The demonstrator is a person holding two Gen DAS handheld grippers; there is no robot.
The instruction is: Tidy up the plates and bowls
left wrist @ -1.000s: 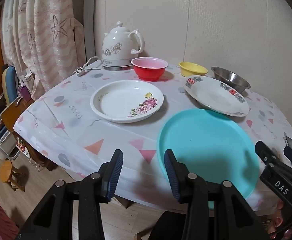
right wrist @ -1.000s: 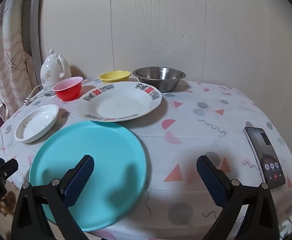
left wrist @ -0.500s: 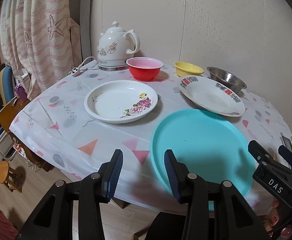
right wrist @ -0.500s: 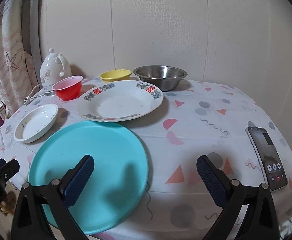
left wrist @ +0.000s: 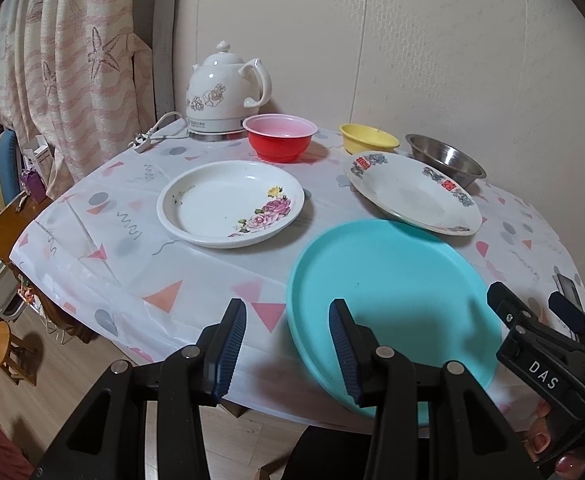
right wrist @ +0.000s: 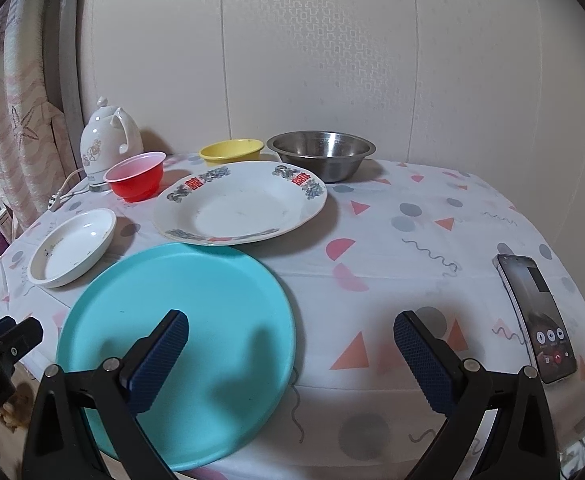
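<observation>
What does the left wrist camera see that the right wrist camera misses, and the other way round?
Only the left wrist view shows the wooden stool on the floor and the pink roses painted in the white dish. Only the right wrist view shows the whole smartphone, screen lit. Both show the turquoise plate, red bowl, yellow bowl, steel bowl and white kettle.

The left gripper (left wrist: 288,344) hangs with its jaws partly apart, holding nothing; the right gripper (right wrist: 290,356) gapes wide, also empty.

Both wrist cameras face the table (left wrist: 196,264) from its near edge.
</observation>
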